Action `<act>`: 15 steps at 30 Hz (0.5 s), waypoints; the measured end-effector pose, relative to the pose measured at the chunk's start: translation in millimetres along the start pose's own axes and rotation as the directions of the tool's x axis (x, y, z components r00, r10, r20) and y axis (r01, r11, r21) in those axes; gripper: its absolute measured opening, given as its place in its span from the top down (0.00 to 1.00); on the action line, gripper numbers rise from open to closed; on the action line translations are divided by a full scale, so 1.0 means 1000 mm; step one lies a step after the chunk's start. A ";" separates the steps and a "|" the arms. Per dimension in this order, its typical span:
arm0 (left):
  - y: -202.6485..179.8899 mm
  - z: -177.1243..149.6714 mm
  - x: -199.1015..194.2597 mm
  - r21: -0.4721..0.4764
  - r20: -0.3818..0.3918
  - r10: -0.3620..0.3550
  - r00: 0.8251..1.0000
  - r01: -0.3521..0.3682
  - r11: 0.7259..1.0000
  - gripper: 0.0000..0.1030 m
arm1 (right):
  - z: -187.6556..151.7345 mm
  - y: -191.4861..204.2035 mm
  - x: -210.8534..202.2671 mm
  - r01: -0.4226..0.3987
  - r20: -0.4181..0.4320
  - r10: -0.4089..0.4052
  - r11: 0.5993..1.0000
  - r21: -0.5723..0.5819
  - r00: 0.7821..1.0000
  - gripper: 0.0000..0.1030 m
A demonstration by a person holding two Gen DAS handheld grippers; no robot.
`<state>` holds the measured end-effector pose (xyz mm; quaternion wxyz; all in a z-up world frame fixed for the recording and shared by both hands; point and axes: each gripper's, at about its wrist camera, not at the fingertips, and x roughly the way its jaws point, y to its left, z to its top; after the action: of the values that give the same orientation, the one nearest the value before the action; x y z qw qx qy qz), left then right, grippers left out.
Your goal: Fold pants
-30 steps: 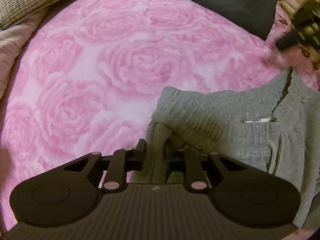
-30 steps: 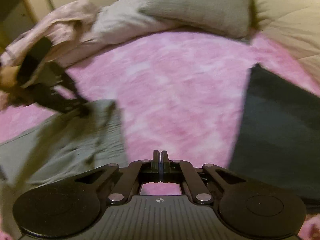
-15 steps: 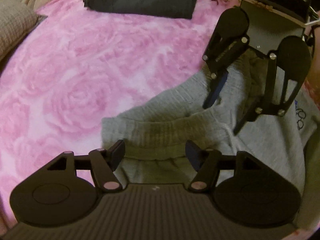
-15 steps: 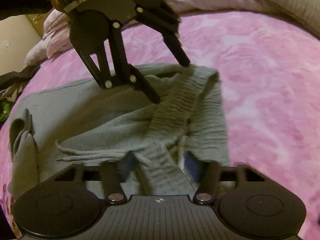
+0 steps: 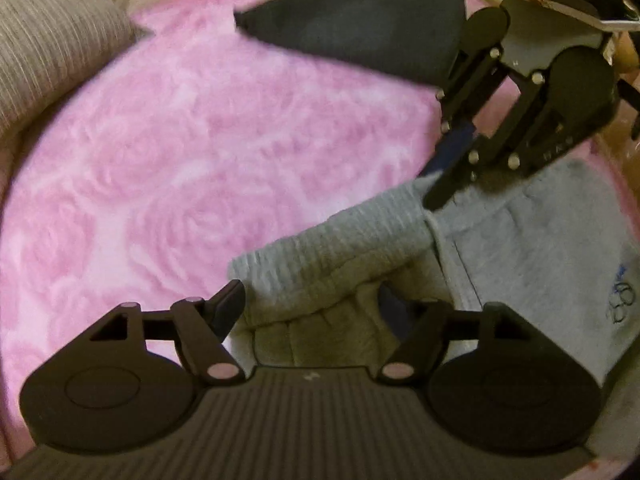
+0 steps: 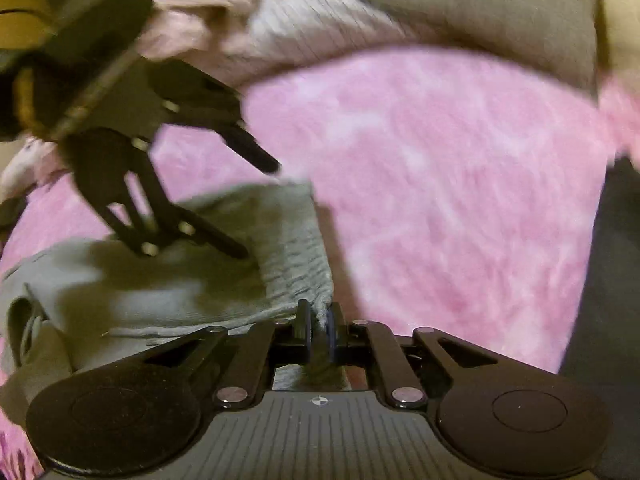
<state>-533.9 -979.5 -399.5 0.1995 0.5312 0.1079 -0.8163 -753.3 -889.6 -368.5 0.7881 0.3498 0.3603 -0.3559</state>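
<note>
Grey sweatpants (image 5: 532,240) lie on a pink rose-patterned blanket (image 5: 160,160), ribbed waistband (image 5: 340,240) toward the middle. My left gripper (image 5: 312,308) is open, its fingers either side of a bunched fold of waistband. In the right wrist view my right gripper (image 6: 318,320) is shut on the edge of the waistband (image 6: 296,256). In the left wrist view the right gripper (image 5: 434,186) pinches the far end of the waistband. From the right wrist view the left gripper (image 6: 256,208) stands open over the pants (image 6: 140,300), one finger low on the cloth.
A folded black garment (image 5: 360,28) lies at the far side of the blanket, also at the right edge (image 6: 608,280). Grey-beige pillows (image 5: 52,40) (image 6: 480,12) and crumpled pink cloth (image 6: 192,12) border the blanket. Open pink blanket (image 6: 440,180) spreads beyond the waistband.
One second ago my left gripper held the pants and the right was shut on nothing. Both then opened. Now the right has shut on the waistband; the left stays open.
</note>
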 end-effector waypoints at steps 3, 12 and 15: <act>-0.014 -0.009 0.008 0.019 0.012 0.060 0.998 -0.060 0.998 0.31 | -0.010 -0.003 0.017 0.015 -0.017 -0.014 0.999 0.037 1.000 0.84; -0.030 -0.053 -0.058 -0.196 -0.044 0.171 0.984 -0.176 0.965 0.31 | -0.039 0.005 -0.038 0.136 0.017 -0.139 0.983 0.124 0.990 0.57; -0.046 -0.076 -0.086 -0.262 -0.082 0.203 0.976 -0.218 0.940 0.31 | -0.052 0.028 -0.056 0.201 -0.035 -0.198 0.971 0.130 0.980 0.56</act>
<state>-461.5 -890.4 -354.3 0.3531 0.5294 0.1658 -0.7534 -774.1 -816.1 -340.7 0.7193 0.3674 0.3778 -0.4527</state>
